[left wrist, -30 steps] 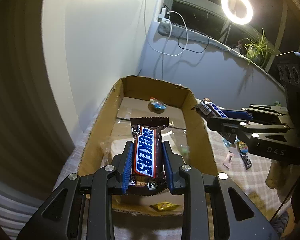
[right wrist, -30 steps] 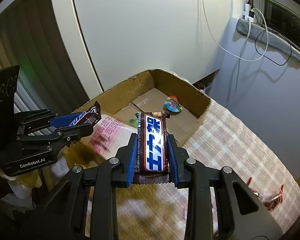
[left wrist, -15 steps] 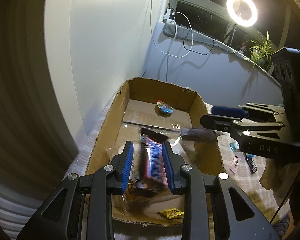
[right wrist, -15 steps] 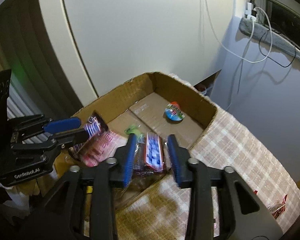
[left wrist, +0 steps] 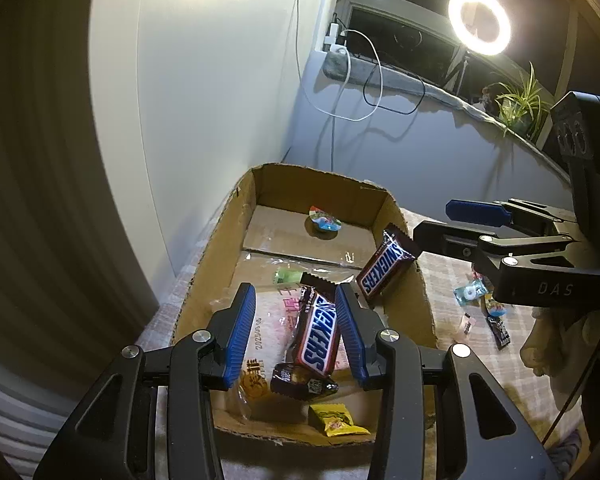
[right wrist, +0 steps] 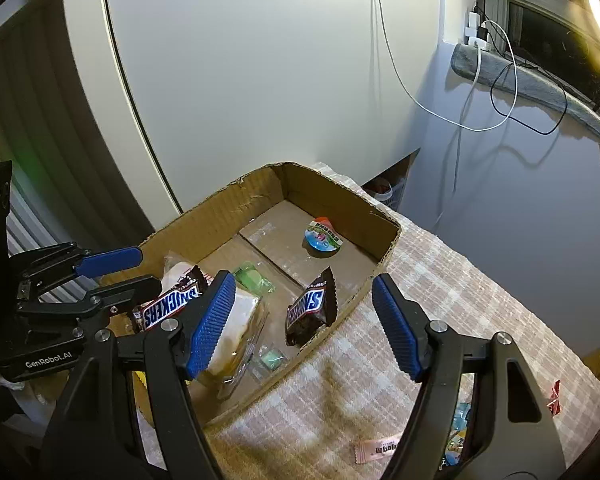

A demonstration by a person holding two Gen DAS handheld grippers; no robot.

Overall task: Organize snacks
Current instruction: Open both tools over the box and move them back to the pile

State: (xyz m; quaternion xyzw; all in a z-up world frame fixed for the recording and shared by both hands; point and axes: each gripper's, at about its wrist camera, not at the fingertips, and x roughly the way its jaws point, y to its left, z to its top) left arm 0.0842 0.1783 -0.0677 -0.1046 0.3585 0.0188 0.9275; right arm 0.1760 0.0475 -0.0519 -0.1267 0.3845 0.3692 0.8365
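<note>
Left tool [left wrist: 296, 334]: jaws partly apart, having just been opening. A Snickers bar [left wrist: 314, 330] lies between them on a clear plastic bag with pink print [left wrist: 268, 320] inside the cardboard box [left wrist: 220, 264]. The bar sits close against the right-hand blue pad [left wrist: 350, 332]; a clear gap separates it from the left-hand pad. Whether the right-hand pad touches the wrapper cannot be told. The bar is not clamped.

Right tool [right wrist: 304, 322]: jaws wide apart, having just been opening, with nothing gripped. A second Snickers bar [right wrist: 310, 308] stands tilted inside the box, leaning against the inner face of the side wall nearest this tool. It is clear of both pads.

Other box contents:
- A small round cup with a colourful foil lid [right wrist: 323, 239] near the far end wall.
- A green wrapped sweet [right wrist: 254, 280] near the middle of the floor.
- A dark-wrapped sweet [left wrist: 302, 386] and a yellow packet [left wrist: 336, 420] at the near end.

The box rests on a table covered with a checked cloth [right wrist: 460, 288]. Several loose wrapped sweets [left wrist: 484, 308] lie on the cloth outside the box, well apart from both bars.
</note>
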